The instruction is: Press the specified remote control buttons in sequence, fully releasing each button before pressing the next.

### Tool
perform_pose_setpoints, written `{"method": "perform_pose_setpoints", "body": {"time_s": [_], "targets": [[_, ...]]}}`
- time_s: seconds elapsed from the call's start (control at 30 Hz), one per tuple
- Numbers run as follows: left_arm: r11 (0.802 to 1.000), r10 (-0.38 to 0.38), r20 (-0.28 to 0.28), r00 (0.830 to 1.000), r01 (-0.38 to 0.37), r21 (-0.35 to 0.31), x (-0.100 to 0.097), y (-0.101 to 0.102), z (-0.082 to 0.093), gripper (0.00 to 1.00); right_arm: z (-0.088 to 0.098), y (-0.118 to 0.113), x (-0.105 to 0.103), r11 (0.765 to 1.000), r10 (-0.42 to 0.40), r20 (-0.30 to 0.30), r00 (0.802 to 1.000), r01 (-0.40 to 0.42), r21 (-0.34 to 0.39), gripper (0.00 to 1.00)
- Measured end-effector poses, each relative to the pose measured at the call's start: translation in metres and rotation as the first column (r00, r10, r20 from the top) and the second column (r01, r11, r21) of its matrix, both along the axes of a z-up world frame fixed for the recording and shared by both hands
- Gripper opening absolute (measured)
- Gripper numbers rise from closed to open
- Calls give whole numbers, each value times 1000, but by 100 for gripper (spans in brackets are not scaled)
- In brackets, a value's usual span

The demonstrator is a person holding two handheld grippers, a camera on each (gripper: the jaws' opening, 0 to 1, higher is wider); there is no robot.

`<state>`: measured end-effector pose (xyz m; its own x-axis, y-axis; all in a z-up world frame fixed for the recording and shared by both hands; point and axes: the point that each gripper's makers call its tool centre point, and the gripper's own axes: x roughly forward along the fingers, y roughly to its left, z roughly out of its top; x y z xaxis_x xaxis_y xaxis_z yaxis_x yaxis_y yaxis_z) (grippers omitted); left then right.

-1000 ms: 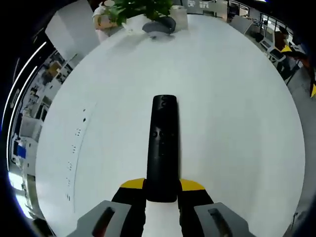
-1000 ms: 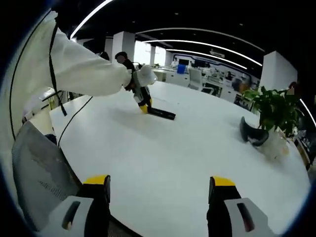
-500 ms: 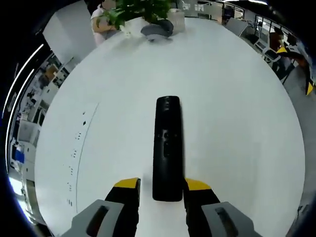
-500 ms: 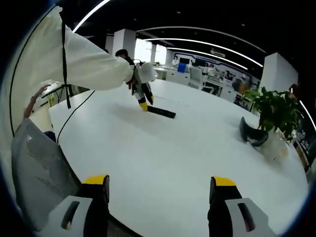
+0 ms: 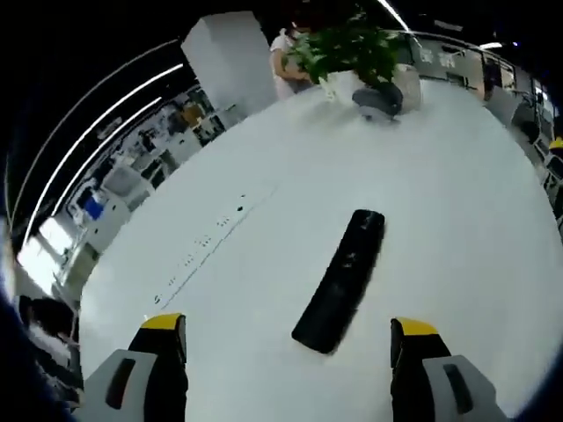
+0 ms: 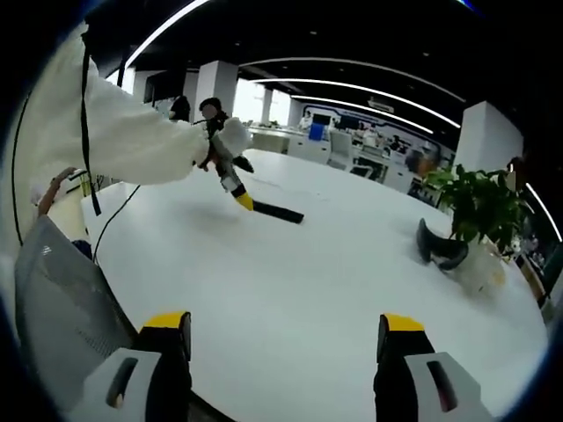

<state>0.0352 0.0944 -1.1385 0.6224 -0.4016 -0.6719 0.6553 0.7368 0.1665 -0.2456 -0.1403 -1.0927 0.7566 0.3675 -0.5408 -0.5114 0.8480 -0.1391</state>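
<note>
— Where is the remote control now?

— The black remote control (image 5: 340, 280) lies flat on the big white table (image 5: 457, 202), alone, with nothing touching it. In the left gripper view it sits between the two yellow-tipped jaws of the left gripper (image 5: 288, 338) but beyond their tips, and it is turned slantwise, its far end pointing toward the potted plant (image 5: 347, 48).

— And the left gripper, does it hold it?

— No. Its jaws are spread wide and hold nothing; the remote is apart from both tips. In the right gripper view I see this same gripper above the near end of the remote (image 6: 277, 212), held by a person's hand in a white sleeve (image 6: 123, 145).

— What is around the remote?

— Well apart from it, at the far edge of the table, the plant stands, and just beside the plant lies a dark grey curved object (image 5: 378, 99); I cannot tell what it is.

— The right gripper?

— The right gripper (image 6: 286, 332) is far from the remote, low over the table's near side, jaws wide apart and empty.
</note>
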Motion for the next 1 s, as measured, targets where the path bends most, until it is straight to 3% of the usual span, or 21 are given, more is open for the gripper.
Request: {"method": "perform_pose_setpoints", "body": {"time_s": [0.1, 0.23, 0.4, 0.47, 0.67, 0.7, 0.77, 0.8, 0.87, 0.93, 1.0], "targets": [[997, 45, 43, 998, -42, -62, -31, 2, 16, 100, 3, 0, 0, 1000, -1, 15, 1000, 1, 4, 89], [991, 126, 81, 989, -121, -62, -60, 17, 25, 100, 8, 1, 0, 1000, -3, 36, 999, 2, 20, 92], [960, 250, 148, 957, -225, -164, -100, 40, 54, 100, 13, -1, 1, 1000, -16, 70, 997, 14, 21, 97], [947, 283, 150, 947, -251, -203, -116, 45, 64, 100, 15, -2, 2, 1000, -22, 81, 996, 21, 21, 99], [878, 400, 189, 897, -316, -359, -179, 57, 102, 100, 21, -3, 2, 999, -38, 102, 994, 34, 36, 99], [849, 432, 196, 880, -324, -418, -190, 59, 109, 100, 23, -3, 2, 999, -40, 110, 993, 36, 40, 99], [811, 471, 177, 864, -346, -472, -211, 61, 113, 100, 31, -3, 3, 998, -47, 140, 989, 39, 59, 99], [816, 464, 185, 866, -337, -470, -218, 60, 114, 100, 33, -4, 4, 997, -55, 147, 988, 46, 66, 99], [818, 495, 187, 849, -383, -430, -236, 65, 111, 100, 35, -10, 5, 994, -86, 141, 986, 76, 79, 99], [822, 494, 203, 845, -379, -425, -247, 61, 111, 100, 38, -15, 7, 989, -121, 143, 982, 106, 106, 99], [835, 496, 247, 832, -379, -399, -258, 59, 112, 100, 41, -19, 8, 982, -149, 144, 978, 129, 140, 99]]}}
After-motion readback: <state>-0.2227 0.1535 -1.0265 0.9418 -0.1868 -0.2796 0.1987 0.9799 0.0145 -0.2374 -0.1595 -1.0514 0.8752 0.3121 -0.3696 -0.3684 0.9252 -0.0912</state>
